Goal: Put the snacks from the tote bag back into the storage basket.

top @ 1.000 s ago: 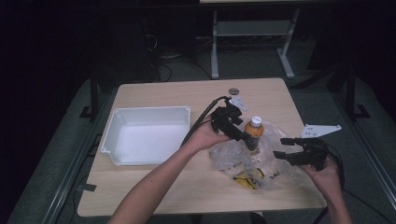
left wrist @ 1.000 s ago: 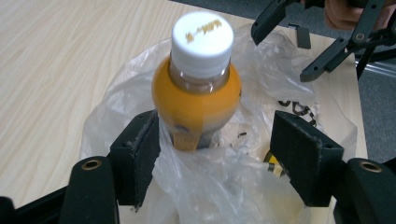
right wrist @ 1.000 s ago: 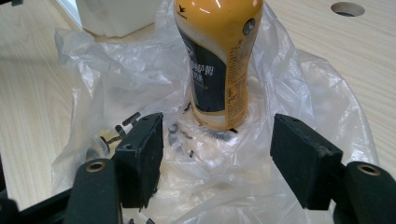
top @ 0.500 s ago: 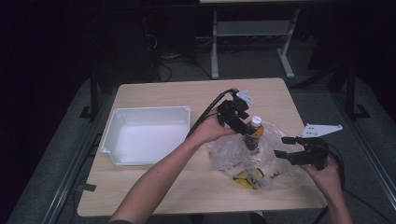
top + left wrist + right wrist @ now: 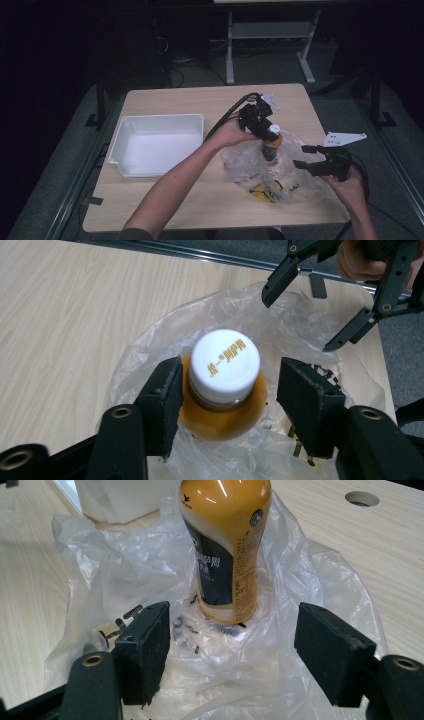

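While our left gripper (image 5: 227,390) has been closing around the bottle (image 5: 225,385), pads not yet pressing, our right gripper (image 5: 230,650) stays spread beside it.

Table lit from overhead, surroundings nearly black (perhaps underexposed); close views sharp, mild glare on plastic.

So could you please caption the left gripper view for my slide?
Left gripper fingers straddle the capped bottle standing in a plastic bag.
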Available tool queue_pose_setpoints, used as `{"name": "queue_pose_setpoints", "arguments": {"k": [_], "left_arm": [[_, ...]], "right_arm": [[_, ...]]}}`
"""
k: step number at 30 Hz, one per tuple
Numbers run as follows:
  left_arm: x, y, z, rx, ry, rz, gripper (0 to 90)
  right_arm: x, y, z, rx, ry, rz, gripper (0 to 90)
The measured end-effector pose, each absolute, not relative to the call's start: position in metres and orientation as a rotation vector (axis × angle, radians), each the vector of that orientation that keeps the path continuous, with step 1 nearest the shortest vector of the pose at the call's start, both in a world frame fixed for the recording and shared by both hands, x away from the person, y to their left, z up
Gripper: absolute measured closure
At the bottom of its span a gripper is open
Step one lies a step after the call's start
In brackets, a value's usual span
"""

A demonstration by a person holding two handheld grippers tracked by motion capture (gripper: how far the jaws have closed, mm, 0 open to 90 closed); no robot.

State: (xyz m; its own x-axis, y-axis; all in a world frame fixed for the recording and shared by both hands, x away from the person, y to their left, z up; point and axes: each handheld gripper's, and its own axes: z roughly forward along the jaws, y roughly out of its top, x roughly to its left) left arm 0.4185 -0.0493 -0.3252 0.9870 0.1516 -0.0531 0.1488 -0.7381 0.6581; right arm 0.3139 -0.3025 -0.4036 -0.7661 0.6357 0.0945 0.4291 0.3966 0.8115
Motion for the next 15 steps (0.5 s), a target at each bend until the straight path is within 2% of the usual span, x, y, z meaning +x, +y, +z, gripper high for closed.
{"name": "queue_pose_setpoints", "arguments": {"k": [15], "left_arm": [[0.4227, -0.0555, -0.3225, 2.43, 0.18, -0.004, 52.4]], "right_arm": [[0.3141, -0.3015, -0.4043, 0.952, 2.413, 1.309, 29.3]]}}
